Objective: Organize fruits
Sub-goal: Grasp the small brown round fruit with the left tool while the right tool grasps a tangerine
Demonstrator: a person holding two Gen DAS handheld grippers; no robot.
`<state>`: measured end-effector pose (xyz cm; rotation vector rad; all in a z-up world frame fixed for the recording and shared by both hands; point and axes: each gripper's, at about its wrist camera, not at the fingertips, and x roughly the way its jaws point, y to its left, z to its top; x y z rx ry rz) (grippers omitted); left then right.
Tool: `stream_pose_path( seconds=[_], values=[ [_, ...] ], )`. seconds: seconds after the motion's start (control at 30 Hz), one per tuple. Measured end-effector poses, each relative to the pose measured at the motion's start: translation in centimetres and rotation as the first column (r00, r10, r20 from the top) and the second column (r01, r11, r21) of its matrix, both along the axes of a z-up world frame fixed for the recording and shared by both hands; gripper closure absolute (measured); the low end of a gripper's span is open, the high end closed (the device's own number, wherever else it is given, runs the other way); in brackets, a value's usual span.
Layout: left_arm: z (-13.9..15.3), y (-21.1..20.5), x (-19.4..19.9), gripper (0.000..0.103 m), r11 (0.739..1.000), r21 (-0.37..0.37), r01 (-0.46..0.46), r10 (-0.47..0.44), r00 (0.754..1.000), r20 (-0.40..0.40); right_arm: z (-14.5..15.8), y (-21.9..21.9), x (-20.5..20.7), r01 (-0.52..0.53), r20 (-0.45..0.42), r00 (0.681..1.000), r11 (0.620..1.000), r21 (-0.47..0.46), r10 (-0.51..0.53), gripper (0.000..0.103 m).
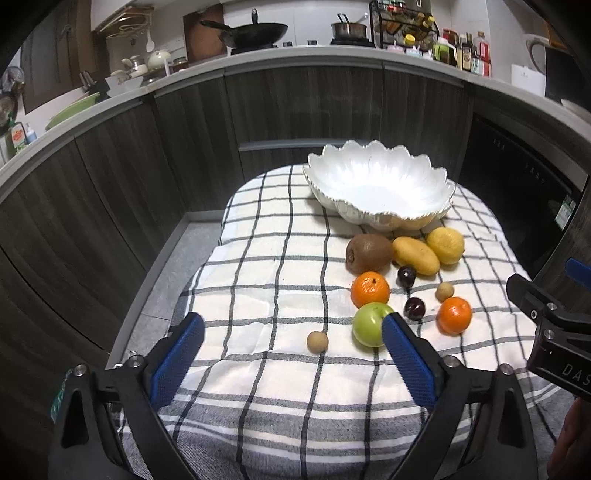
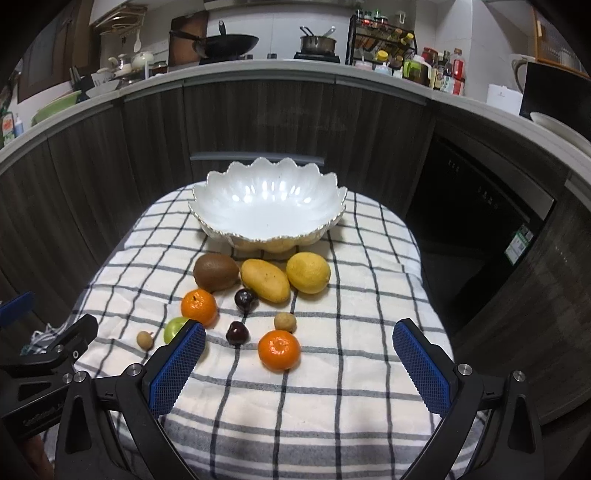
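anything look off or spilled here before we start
Nothing stands out. The white bowl sits upright and empty on the checked cloth; the fruits lie loose in front of it, intact. Both grippers are open, holding nothing.

Home kitchen: wok (image 1: 255,31), saucepan (image 2: 317,42), spice rack (image 2: 384,40)

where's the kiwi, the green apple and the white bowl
kiwi (image 2: 216,272), right wrist view, middle of its brown skin
green apple (image 1: 367,325), left wrist view, middle of its visible green side, beside the blue pad
white bowl (image 2: 229,210), right wrist view, bare inner wall on its left
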<state>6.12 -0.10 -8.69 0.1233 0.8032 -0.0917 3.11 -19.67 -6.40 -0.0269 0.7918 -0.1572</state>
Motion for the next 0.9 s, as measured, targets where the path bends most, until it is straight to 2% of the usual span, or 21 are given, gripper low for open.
stream_pose_path(
  seconds=[0.13, 0.3, 0.6, 0.7, 0.83, 0.9],
  values=[
    [-1.7, -0.4, 1.2, 0.015, 1.000, 0.023, 0.007, -0.006, 1.000, -0.026, -1.7, -0.2, 1.1, 0.008, -0.020, 1.000, 1.000, 0.002, -0.008, 0.002],
    [-3.6, -0.7, 2.5, 0.022, 0.999, 0.042, 0.022, -0.020, 0.999, -0.050, -3.5, -0.3, 2.6, 0.007, -0.054, 0.999, 1.000, 0.013, -0.006, 0.012],
    [-6.9, -1.0, 4.2, 0.029, 0.998, 0.049, 0.040, -0.034, 0.992, -0.119, -6.6, -0.4, 4.1, 0.003, -0.107, 0.994, 0.999, 0.038, 0.001, 0.016],
    [-7.8, -1.1, 4.4, 0.034, 0.998, 0.048, 0.047, -0.040, 0.989, -0.142, -7.4, -0.3, 4.4, 0.001, -0.122, 0.993, 0.999, 0.046, 0.004, 0.017],
    [-9.1, -1.3, 4.7, 0.054, 0.997, 0.042, 0.058, -0.050, 0.984, -0.173, -8.4, -0.2, 4.8, -0.007, -0.151, 0.989, 0.999, 0.039, 0.013, 0.027],
    [-9.6, -1.4, 4.9, 0.055, 0.997, 0.045, 0.061, -0.051, 0.982, -0.184, -8.8, -0.2, 4.9, -0.005, -0.161, 0.987, 0.999, 0.038, 0.011, 0.030]
  ],
)
